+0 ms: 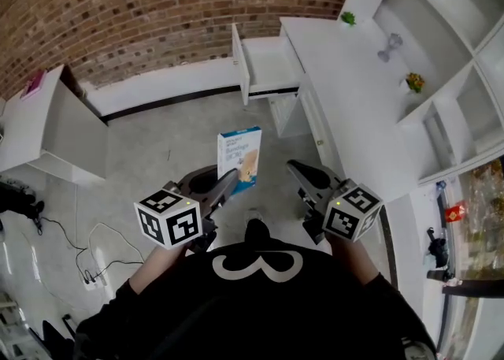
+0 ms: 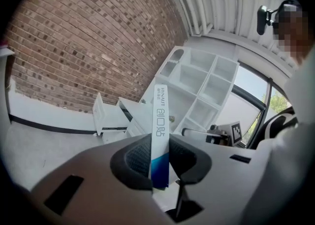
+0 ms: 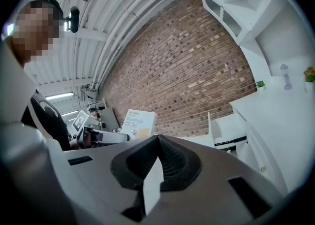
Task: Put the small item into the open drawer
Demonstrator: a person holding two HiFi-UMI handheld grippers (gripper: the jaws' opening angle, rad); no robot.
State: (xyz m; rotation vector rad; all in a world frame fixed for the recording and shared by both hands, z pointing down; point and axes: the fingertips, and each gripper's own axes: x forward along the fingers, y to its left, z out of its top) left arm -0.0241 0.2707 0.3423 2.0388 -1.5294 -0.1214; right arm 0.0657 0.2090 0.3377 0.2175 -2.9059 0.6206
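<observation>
Left gripper [image 1: 228, 181] is clamped on the bottom end of the small box [image 1: 239, 157]. In the left gripper view the pads squeeze its two broad faces, and the thin edge faces the camera. The box stands upright out of the jaws, long axis vertical, with the blue band at the gripped end. The edge reads "HYNAUT" at the top, with big characters under it that I can't make out for sure. From the right gripper view the broad face shows "Bandage", and the smaller print is too tiny to read.

Right gripper [image 1: 295, 168] has its jaws closed tip to tip with nothing between them.

The open drawer [image 1: 268, 67] sticks out of the white desk [image 1: 346, 98] by the brick wall [image 1: 157, 4], well ahead of the box.
</observation>
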